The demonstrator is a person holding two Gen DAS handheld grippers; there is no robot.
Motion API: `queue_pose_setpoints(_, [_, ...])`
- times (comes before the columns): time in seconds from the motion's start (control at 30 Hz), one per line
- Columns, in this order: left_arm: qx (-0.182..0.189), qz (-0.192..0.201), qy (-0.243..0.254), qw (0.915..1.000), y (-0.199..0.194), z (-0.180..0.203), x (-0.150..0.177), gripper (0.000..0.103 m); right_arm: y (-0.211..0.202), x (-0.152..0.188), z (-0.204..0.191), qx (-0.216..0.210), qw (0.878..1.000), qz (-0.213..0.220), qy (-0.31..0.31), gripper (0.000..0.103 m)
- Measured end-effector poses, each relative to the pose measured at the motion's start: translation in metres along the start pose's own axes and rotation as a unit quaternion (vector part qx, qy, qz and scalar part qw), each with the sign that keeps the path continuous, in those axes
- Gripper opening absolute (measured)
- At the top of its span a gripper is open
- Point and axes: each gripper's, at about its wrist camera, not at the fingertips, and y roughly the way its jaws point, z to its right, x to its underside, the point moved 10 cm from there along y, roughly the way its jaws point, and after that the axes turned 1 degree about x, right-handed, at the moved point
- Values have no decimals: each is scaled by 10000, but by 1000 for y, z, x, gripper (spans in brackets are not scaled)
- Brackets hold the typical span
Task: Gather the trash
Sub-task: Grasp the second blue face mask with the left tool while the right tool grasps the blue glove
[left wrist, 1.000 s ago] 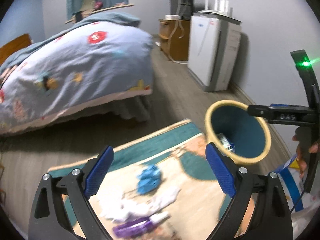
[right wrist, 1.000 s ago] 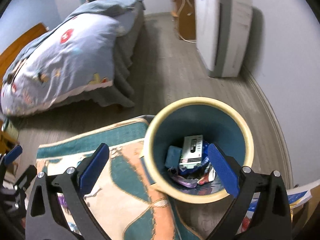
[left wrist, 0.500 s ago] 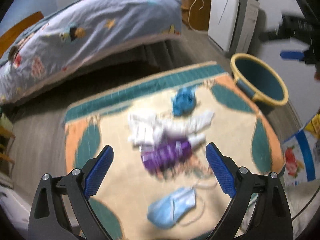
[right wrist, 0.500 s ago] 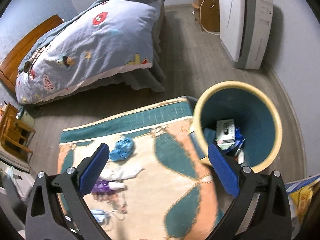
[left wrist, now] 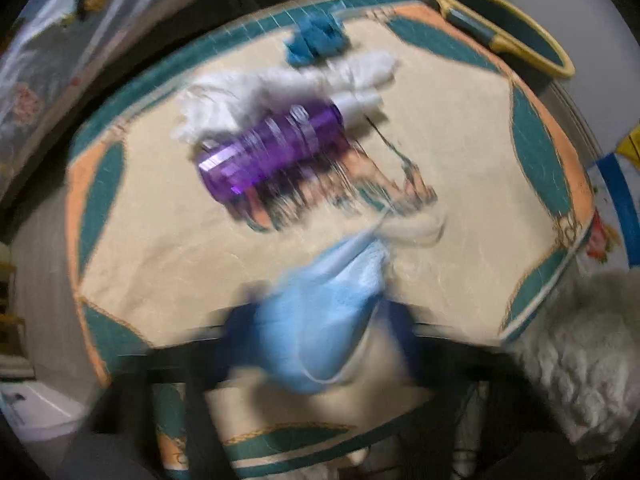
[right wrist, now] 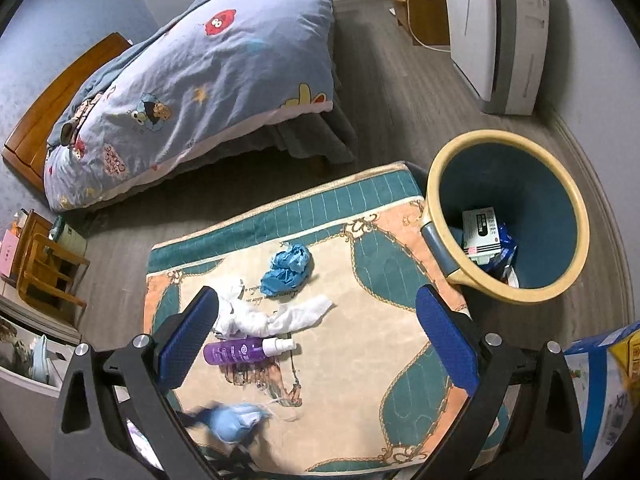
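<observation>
Teal-and-cream rug (right wrist: 360,360) on grey wood floor (right wrist: 400,92), bed (right wrist: 200,80) behind.

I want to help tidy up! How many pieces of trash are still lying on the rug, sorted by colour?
Blue: 2, the crumpled blue wad and the blue face mask
White: 1, the white tissue
Purple: 1, the purple spray bottle
Total: 4 on the rug

Glossy purple plastic bottle (right wrist: 239,351); soft woven rug (right wrist: 360,360); crumpled white tissue (right wrist: 276,316); matt plastic bin (right wrist: 560,280).
</observation>
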Motion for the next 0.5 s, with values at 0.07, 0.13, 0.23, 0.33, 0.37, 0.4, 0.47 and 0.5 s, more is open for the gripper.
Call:
queue_pose_setpoints(0.07, [-10, 42, 182, 9998, -8, 0, -3, 18, 4, -1, 3, 39, 10000, -20, 53, 97])
queue_pose_setpoints(0.13, [19, 160, 221, 9996, -24, -3, -11, 13, 9, -1, 6, 29, 9999, -58, 150, 97])
queue_pose_setpoints(0.23, [165, 651, 140, 9976, -74, -16, -42, 12, 20, -3, 8, -48, 9993, -143, 328, 97])
queue_pose_setpoints(0.33, [200, 1194, 2, 9926, -124, -38, -77, 12, 39, -5, 5, -40, 9990, -271, 346, 97])
queue_pose_setpoints(0.37, [132, 1401, -77, 9900, -138, -51, -88, 12, 44, -6, 4, -12, 9991, -293, 306, 97])
queue_pose_setpoints(0.4, [82, 1513, -138, 9884, -144, -57, -94, 12, 50, -7, 2, 31, 9992, -315, 247, 97])
queue_pose_setpoints(0.47, [5, 1730, -318, 9844, -148, -73, -110, 12, 64, -10, -1, 151, 9991, -375, 91, 97])
queue_pose_setpoints(0.5, [27, 1774, -426, 9832, -144, -79, -114, 12, 71, -11, -2, 199, 9989, -416, 14, 97])
